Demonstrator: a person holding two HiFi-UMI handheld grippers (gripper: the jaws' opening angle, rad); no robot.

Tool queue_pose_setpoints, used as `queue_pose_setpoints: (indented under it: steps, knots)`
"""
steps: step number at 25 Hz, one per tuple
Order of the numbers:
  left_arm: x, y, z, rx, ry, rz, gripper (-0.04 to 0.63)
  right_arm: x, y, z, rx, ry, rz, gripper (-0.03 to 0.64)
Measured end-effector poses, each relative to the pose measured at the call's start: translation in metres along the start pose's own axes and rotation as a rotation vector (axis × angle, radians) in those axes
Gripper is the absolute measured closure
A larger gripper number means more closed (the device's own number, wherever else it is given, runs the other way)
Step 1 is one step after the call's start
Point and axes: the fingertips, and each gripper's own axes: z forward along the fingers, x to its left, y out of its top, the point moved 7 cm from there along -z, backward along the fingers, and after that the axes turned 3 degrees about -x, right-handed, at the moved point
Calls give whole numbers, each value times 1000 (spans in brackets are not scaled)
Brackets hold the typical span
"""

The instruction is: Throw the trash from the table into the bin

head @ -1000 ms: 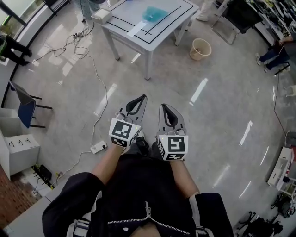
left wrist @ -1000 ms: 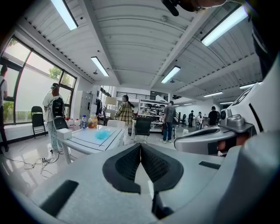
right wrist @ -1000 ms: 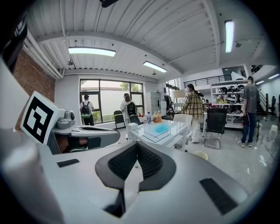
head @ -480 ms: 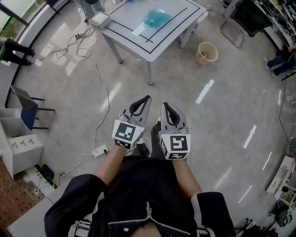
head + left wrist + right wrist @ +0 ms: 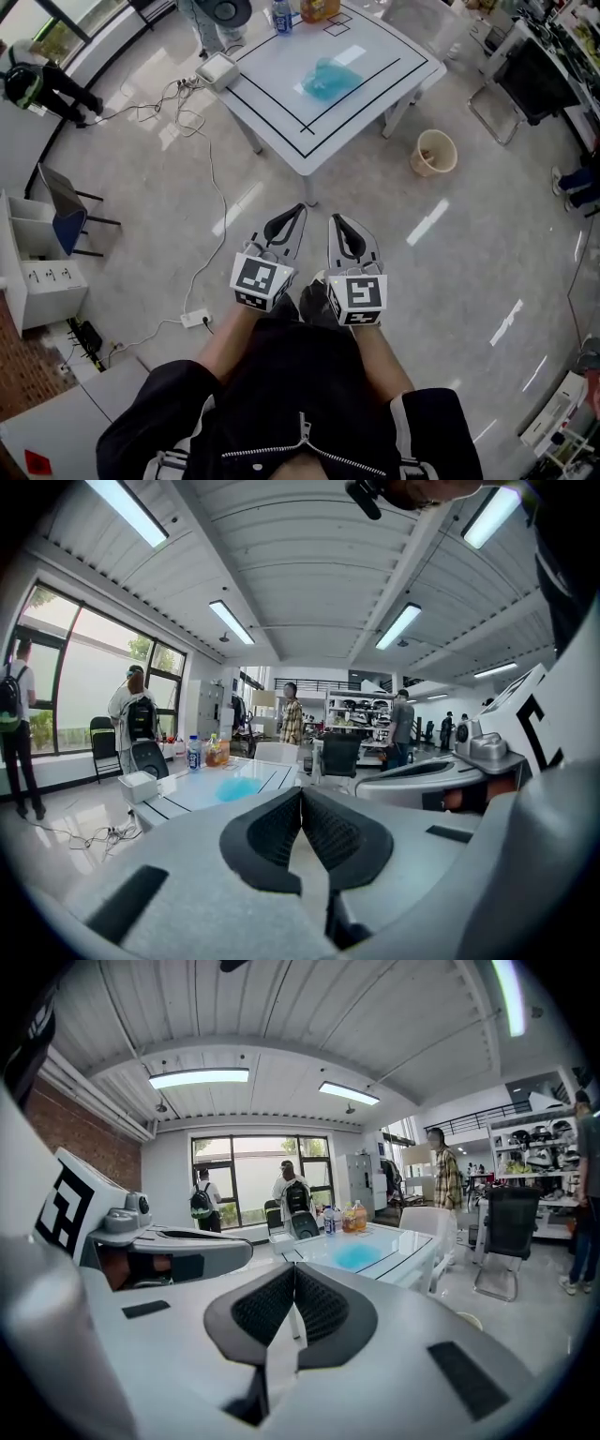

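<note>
A blue crumpled piece of trash (image 5: 330,80) lies on the white table (image 5: 281,117) with black lines, far ahead of me. A beige bin (image 5: 434,153) stands on the floor to the right of the table. My left gripper (image 5: 300,208) and right gripper (image 5: 334,218) are held side by side over the floor, short of the table, both shut with nothing in them. The left gripper view has its closed jaws (image 5: 301,791) in front of the blue trash (image 5: 236,788). The right gripper view has the closed jaws (image 5: 294,1269) below the trash (image 5: 357,1257).
Bottles (image 5: 279,14) and a white box (image 5: 217,70) stand at the table's far end and corner. Cables (image 5: 202,187) and a power strip (image 5: 195,319) lie on the floor to the left. A blue chair (image 5: 66,225) stands left, a black chair (image 5: 530,84) right. People stand beyond.
The table and bin have slid lower and nearer in the head view as the person walks toward them. Both grippers stay shut, side by side.
</note>
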Motion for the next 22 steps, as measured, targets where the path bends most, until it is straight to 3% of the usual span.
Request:
queue_pose_setpoints:
  steps: [10,22]
  knots:
    - [14,2,57,15,49,-16,588,-48,7,39,16,35,17,607]
    - [68,8,157,23,18,-36,588,-115,26,117,36,-29,17,607]
